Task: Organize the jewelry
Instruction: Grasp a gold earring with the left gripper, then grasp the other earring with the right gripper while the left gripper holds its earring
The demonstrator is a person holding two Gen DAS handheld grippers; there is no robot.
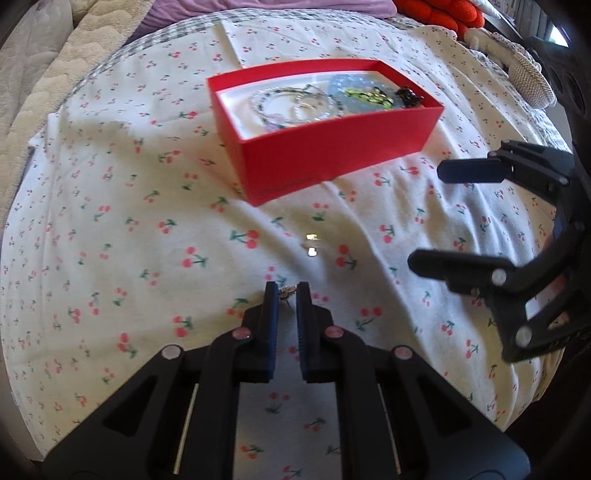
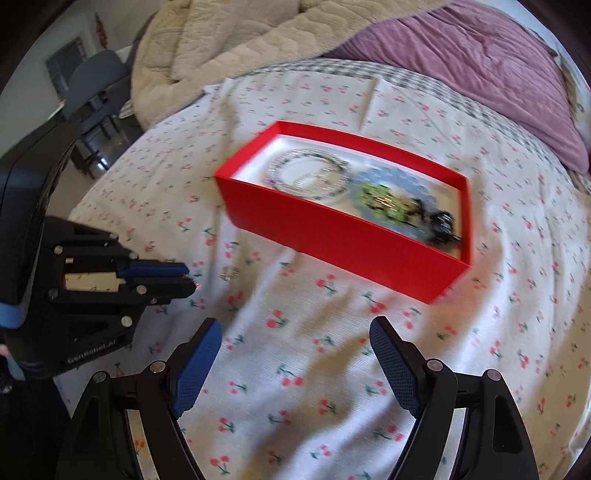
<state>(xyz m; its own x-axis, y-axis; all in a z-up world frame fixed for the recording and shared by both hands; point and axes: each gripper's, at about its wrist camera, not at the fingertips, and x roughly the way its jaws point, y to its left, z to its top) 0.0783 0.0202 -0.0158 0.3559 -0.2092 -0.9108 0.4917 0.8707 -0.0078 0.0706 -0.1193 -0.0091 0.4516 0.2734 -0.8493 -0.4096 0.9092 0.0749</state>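
Observation:
My left gripper (image 1: pixel 287 291) is at the bottom of the left wrist view, shut on a small metallic earring (image 1: pixel 287 292) just above the cherry-print sheet. The same gripper (image 2: pixel 189 277) shows at the left of the right wrist view. Another small shiny jewelry piece (image 1: pixel 311 244) (image 2: pixel 229 274) lies on the sheet ahead of it. A red box (image 1: pixel 332 158) (image 2: pixel 332 236) farther back holds beaded bracelets (image 1: pixel 291 100) (image 2: pixel 306 173) and green and black pieces. My right gripper (image 2: pixel 295 326) (image 1: pixel 426 216) hangs open and empty near the box's front side.
The cherry-print sheet (image 1: pixel 129 221) covers a bed. A purple pillow (image 2: pixel 480 66) and a beige blanket (image 2: pixel 221 40) lie behind the box. An orange-red cushion (image 1: pixel 439 13) sits at the far right, and a grey chair (image 2: pixel 92 85) stands beyond the bed's left edge.

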